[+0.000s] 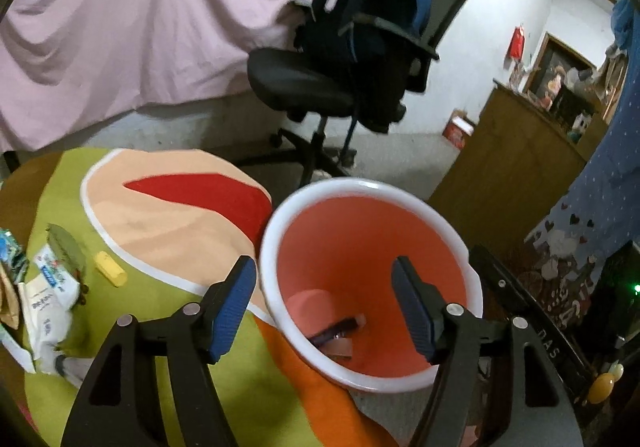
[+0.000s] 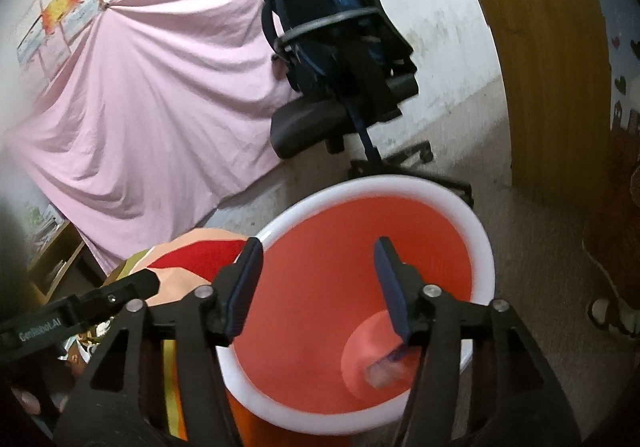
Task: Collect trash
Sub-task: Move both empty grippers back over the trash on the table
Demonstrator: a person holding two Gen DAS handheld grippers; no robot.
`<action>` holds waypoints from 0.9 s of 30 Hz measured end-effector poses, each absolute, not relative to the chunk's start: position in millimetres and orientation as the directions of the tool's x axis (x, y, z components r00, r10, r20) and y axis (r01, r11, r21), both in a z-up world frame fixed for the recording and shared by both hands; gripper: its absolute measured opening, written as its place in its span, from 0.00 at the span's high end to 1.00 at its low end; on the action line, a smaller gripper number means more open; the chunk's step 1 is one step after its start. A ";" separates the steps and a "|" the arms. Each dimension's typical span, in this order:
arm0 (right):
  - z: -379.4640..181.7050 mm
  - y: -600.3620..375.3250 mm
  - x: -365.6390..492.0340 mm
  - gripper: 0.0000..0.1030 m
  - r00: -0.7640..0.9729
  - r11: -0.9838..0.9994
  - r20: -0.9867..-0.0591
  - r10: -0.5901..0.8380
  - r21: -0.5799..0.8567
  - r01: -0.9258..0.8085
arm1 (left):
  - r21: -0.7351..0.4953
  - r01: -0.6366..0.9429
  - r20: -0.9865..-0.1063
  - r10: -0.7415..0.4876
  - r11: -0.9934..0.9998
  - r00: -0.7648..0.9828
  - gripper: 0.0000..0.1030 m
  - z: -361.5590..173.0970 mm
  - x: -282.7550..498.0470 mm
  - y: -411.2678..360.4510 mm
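Note:
A red bin with a white rim stands against the edge of a table under a colourful cloth. My left gripper is open above the bin's near rim, with nothing between its fingers. A dark wrapper lies at the bin's bottom. On the cloth at the left lie crumpled white wrappers, a yellow piece and a green scrap. In the right wrist view my right gripper stands open over the bin. A blurred bit of trash is down inside.
Behind the bin stands a black office chair with a dark blue backpack on it. A pink sheet hangs at the back, and a wooden cabinet is to the right. Grey floor surrounds the bin.

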State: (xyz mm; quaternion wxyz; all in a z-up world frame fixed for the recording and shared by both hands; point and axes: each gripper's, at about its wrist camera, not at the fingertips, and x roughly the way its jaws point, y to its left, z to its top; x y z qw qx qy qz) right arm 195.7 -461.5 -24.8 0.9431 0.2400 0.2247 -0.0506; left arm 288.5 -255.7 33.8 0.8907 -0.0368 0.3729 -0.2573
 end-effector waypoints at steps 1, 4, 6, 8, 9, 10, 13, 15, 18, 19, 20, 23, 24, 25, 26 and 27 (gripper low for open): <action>-21.3 -459.7 193.7 0.13 0.902 0.885 -0.431 0.005 0.421 0.196 | -0.260 0.426 -0.631 -0.486 0.867 0.604 0.38 36.4 286.0 -251.9; -11.4 -452.7 186.7 0.04 0.928 0.902 -0.373 -0.011 0.397 0.170 | -0.261 0.405 -0.578 -0.478 0.876 0.661 0.28 46.8 275.9 -236.5; -5.0 -446.5 183.3 0.01 0.942 0.913 -0.336 -0.018 0.379 0.153 | -0.253 0.387 -0.535 -0.462 0.886 0.707 0.21 53.7 266.1 -223.5; 1.4 -439.2 178.4 0.00 0.956 0.923 -0.293 -0.015 0.363 0.126 | -0.244 0.374 -0.489 -0.446 0.895 0.749 0.18 61.7 255.4 -208.3; 5.5 -434.0 175.7 0.00 0.964 0.929 -0.264 -0.010 0.355 0.106 | -0.237 0.365 -0.471 -0.435 0.900 0.767 0.16 64.7 249.6 -200.5; 8.0 -430.4 174.1 0.00 0.969 0.932 -0.246 -0.002 0.351 0.091 | -0.229 0.353 -0.453 -0.420 0.907 0.786 0.12 67.8 244.1 -193.5; 16.7 -417.3 167.9 0.00 0.985 0.938 -0.173 0.026 0.346 0.036 | -0.201 0.314 -0.381 -0.370 0.928 0.848 0.03 76.4 223.5 -171.3; 21.7 -407.6 163.7 0.00 0.990 0.940 -0.128 0.050 0.341 -0.003 | -0.188 0.290 -0.343 -0.339 0.938 0.876 0.02 80.2 210.5 -158.0; 30.2 -387.0 156.9 0.00 0.993 0.945 -0.061 0.099 0.320 -0.075 | -0.159 0.245 -0.302 -0.283 0.957 0.910 0.02 80.8 190.6 -137.0; 32.0 -381.4 155.5 0.00 0.993 0.945 -0.047 0.111 0.314 -0.091 | -0.151 0.227 -0.287 -0.262 0.962 0.921 0.02 80.1 183.0 -129.3; 34.2 -373.5 153.1 0.00 0.992 0.946 -0.026 0.126 0.305 -0.112 | -0.144 0.214 -0.277 -0.247 0.966 0.928 0.02 78.5 177.2 -123.1; 39.6 -353.5 145.6 0.00 0.988 0.948 0.018 0.156 0.278 -0.155 | -0.117 0.156 -0.245 -0.181 0.981 0.952 0.02 75.0 157.7 -102.8; 42.9 -344.1 143.5 0.00 0.984 0.948 0.032 0.174 0.264 -0.176 | -0.108 0.135 -0.232 -0.157 0.985 0.960 0.02 73.4 150.5 -94.7; 45.4 -338.8 142.5 0.00 0.982 0.949 0.039 0.186 0.253 -0.190 | -0.103 0.117 -0.223 -0.138 0.988 0.965 0.02 71.8 146.1 -89.1; 47.5 -332.8 141.3 0.00 0.979 0.949 0.047 0.198 0.241 -0.203 | -0.100 0.100 -0.213 -0.119 0.990 0.970 0.02 70.0 140.6 -82.3; 50.3 -323.6 139.0 0.00 0.976 0.952 0.059 0.210 0.216 -0.218 | -0.098 0.082 -0.203 -0.101 0.992 0.974 0.02 67.8 134.1 -74.1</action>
